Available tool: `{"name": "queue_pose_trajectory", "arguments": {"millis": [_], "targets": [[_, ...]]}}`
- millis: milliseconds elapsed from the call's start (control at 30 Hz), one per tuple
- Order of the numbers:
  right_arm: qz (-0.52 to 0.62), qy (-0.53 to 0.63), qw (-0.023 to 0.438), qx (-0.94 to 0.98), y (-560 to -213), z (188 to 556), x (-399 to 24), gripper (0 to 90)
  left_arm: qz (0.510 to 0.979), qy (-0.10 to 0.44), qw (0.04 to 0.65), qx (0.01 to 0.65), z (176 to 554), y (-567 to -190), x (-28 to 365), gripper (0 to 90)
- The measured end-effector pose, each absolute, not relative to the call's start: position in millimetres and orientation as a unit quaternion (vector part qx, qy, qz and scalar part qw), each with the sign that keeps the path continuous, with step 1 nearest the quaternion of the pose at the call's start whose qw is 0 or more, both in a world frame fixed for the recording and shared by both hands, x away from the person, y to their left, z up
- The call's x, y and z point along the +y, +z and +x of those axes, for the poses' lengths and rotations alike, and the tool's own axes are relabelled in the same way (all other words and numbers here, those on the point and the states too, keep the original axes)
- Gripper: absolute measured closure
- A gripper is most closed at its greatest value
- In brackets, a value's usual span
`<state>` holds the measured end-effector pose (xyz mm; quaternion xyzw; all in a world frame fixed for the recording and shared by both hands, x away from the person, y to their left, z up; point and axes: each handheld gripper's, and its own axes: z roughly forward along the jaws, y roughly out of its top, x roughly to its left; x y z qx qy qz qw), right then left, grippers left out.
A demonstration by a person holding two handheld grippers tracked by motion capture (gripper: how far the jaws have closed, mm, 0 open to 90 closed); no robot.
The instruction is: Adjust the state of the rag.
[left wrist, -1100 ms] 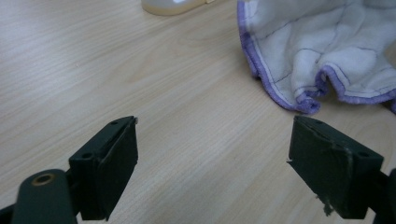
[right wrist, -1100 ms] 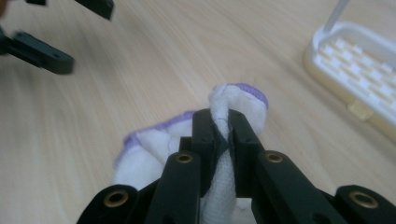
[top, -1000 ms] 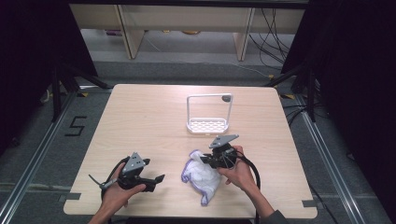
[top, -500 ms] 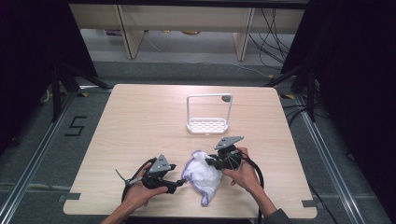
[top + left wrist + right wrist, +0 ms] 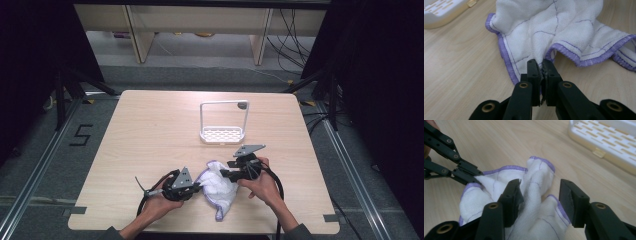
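**Cloth pinched by left, right open over it**

I see the cloth (image 5: 218, 186) bunched on the near-centre of the table (image 5: 150, 130), between the two grippers. It's a white, loosely woven fabric with a waffle-like texture, thin purple stitched lines across it and a thicker purple overlocked hem. It sits crumpled in soft folds, not flat.

Left gripper (image 5: 541, 68): jaws pressed together on a fold of the cloth right at the purple hem, fabric sandwiched between the black pads. In the high view it lies just left of the cloth, with my left hand (image 5: 155, 207) around it.

Right gripper (image 5: 540, 195): jaws spread apart, straddling a raised ridge of the cloth. The left jaw looks to be touching fabric; the right jaw stands clear of it. Nothing clamped. The left gripper's tip also shows in the right gripper view at upper left, biting the cloth edge. Right hand (image 5: 261, 185) holds it at the cloth's right side.

Beyond the cloth, farther up the table, stands a white plastic rack (image 5: 222, 134): shallow rectangular tray with slotted base and a tall thin frame rising over it. Tray holds nothing that I can see.

Table top is pale wood-grain laminate, matte.
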<state>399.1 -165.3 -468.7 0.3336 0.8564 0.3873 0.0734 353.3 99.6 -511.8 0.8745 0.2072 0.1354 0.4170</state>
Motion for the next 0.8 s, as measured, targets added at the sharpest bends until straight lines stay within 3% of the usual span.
{"name": "queue_pose_trajectory", "arguments": {"millis": [133,400,800], "targets": [[0.350,0.406,0.077,0.841,-452,391,-184,44.9,0.867,0.150,0.429,0.206,356,-501,114,86.2],[0.375,0.397,0.081,0.834,-452,386,-214,46.9,0.861,0.163,0.429,0.219,356,-488,136,86.4],[0.337,0.320,0.083,0.882,-480,377,-199,53.9,0.858,0.176,0.417,0.241,357,-488,156,86.3]]}}
